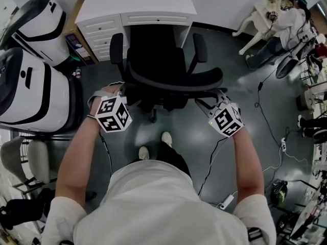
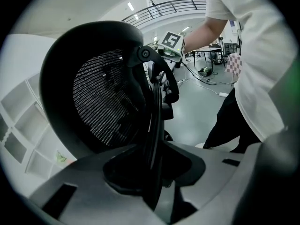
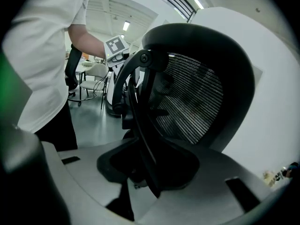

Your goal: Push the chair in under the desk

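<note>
Clamping the black rim of the chair (image 2: pixel 108 102) backrest, the left gripper (image 2: pixel 157 186) jaws are closed on it at the person's left end. The right gripper (image 3: pixel 150 172) jaws are closed on the same rim at the opposite end. Chair: black office type, with a curved mesh backrest in a solid black frame, a padded black seat and two black armrests (image 1: pixel 116 47); part of the base shows underneath. In the head view it faces the white counter (image 1: pixel 153 6), lined up with the kneehole, backrest toward the person. How far the seat is under, cannot tell. Drawers (image 1: pixel 99 29) are left of the kneehole. Dark grey floor (image 1: pixel 179 131). The person's shoes (image 1: pixel 166 138) are just behind the chair base.
</note>
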Demonstrator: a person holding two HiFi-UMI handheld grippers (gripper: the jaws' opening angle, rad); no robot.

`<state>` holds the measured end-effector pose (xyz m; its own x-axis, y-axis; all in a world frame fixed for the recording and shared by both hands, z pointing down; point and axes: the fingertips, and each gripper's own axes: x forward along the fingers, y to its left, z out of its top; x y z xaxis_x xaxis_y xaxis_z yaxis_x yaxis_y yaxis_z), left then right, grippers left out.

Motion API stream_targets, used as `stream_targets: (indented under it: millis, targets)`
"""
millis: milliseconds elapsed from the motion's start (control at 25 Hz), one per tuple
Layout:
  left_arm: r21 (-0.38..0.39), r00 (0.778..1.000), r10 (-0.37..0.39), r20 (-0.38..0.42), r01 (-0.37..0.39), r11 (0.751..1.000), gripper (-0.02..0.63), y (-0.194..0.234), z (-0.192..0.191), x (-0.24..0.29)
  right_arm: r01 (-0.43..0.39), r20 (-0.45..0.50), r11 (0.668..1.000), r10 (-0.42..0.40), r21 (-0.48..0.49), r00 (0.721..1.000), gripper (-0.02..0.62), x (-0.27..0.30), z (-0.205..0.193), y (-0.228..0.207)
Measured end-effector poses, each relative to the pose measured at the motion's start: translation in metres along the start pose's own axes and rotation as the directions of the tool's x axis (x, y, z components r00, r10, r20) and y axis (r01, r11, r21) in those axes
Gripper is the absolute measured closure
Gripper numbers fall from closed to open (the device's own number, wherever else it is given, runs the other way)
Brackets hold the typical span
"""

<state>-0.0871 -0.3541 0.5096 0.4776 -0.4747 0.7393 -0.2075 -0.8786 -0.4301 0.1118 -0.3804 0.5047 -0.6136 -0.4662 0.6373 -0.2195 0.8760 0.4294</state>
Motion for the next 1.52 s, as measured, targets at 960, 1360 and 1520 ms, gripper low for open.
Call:
stream_targets:
  millis: [960,1360,1520]
  targets:
    - [-0.025,0.999,0.052,-0.013,-0.052,0.998,0.468,0.06,-0.008,0.027,-0.042,0.035,0.999,0.042,-0.004,0.999,0.469,0.037,-0.002,-0.063]
    - [-0.044,0.999,0.049,-0.024,-0.05,0.998,0.465,0.088,-0.015,0.039,-0.048,0.04,0.999,0.048,-0.008,0.998,0.471,0.055,-0.002,-0.087]
    - [-0.049,0.998,0.05,-0.027,-0.052,0.997,0.463,0.099,-0.016,0.045,-0.049,0.047,0.999,0.05,-0.012,0.998,0.471,0.061,-0.003,-0.098]
